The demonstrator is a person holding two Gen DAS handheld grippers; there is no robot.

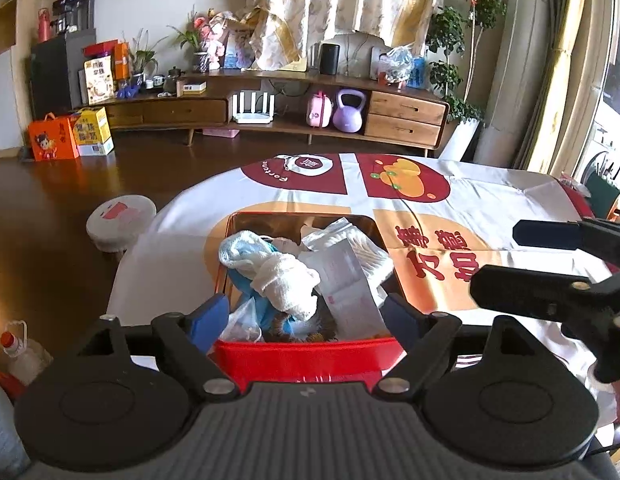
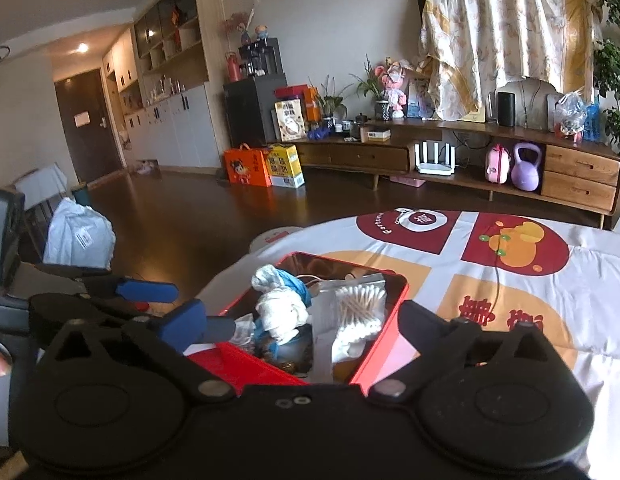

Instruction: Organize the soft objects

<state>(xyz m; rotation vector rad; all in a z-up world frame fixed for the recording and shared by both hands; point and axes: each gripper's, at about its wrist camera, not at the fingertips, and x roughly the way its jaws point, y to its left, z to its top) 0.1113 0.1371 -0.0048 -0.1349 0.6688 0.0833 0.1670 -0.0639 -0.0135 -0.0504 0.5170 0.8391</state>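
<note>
Hovering both grippers just short of the red box (image 1: pixel 306 354), which is sitting on the cloth-covered bench (image 1: pixel 489 192) and already holding the soft things: a white towel (image 1: pixel 286 280), something blue (image 1: pixel 246 248) under it, a swab bag (image 2: pixel 359 306), a paper packet (image 1: pixel 345 284) and a clear bag (image 1: pixel 242 320)

Standing wide open, the left gripper (image 1: pixel 310 312), with nothing between its jaws and the near wall of the box framed between them

Standing wide open too, the right gripper (image 2: pixel 310 328), empty, with the near corner of the box between its jaws but no pad pressing on it

Looking like the end of a placing step, with the contents dropped in and both grippers clear of them

Seeing no loose soft thing left on the cloth in either view, though part of the bench is hidden behind the grippers, so possibly missing one

Calling next, probably, for tidying the heap so that nothing is poking above the rim, or for gripping the two sides of the box to shift it; either way needing a slow approach, the towel being limp and the packet standing up loosely
</note>
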